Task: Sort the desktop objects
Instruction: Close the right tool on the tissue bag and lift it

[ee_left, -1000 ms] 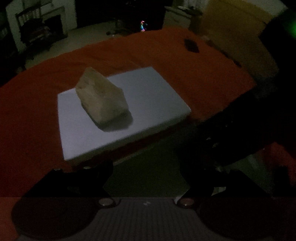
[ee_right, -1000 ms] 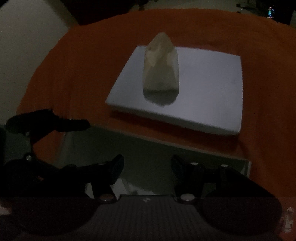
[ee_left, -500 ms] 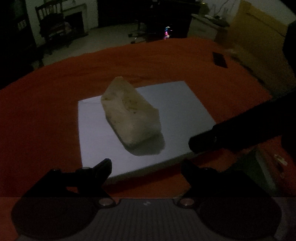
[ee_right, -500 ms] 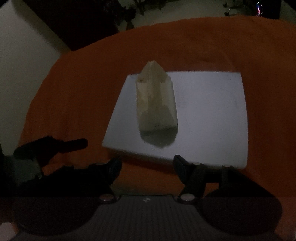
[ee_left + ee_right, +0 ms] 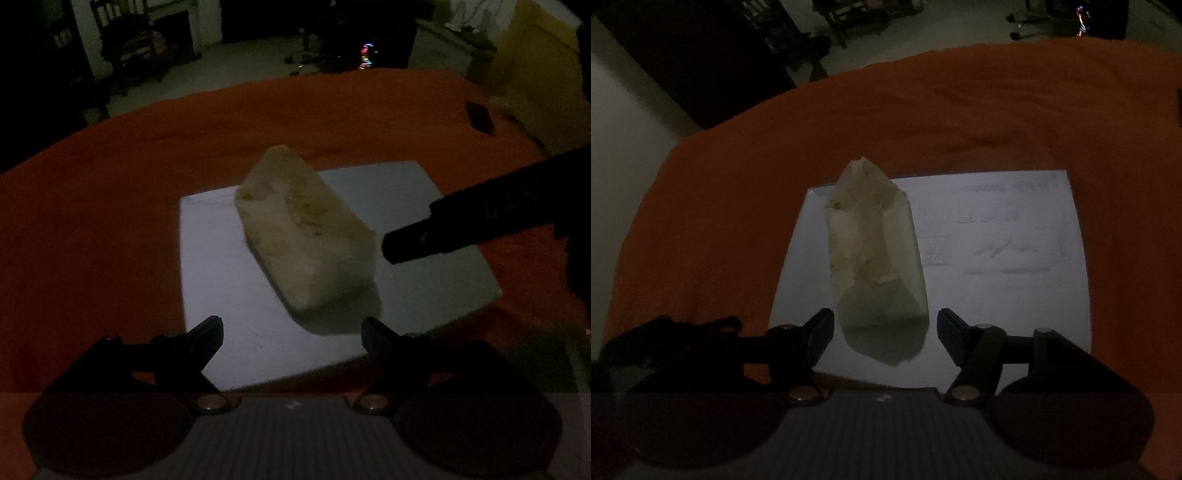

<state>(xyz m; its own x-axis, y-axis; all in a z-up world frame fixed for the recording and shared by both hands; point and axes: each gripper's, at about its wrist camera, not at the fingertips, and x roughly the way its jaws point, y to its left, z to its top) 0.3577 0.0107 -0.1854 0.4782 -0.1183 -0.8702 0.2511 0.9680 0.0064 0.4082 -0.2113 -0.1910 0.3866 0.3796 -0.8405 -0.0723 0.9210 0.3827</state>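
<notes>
Two claws hang spread over the near edge of a white flat box [image 5: 997,295], neither pinching anything. Nearest the right claw [image 5: 885,332], a pale, translucent crystal [image 5: 871,251] lies on the box lid, its blunt end just beyond the open fingertips and its pointed end aimed away. The left claw [image 5: 291,336] gapes in front of the same crystal [image 5: 303,236], apart from it. From the right of that view, one dark finger [image 5: 480,214] of the right claw reaches in close beside the crystal's flank. Under the box spreads an orange cloth [image 5: 92,221] covering the tabletop. Farther off, a small dark object [image 5: 479,116] lies on the cloth; what it is cannot be told. Beyond is a dim room.
</notes>
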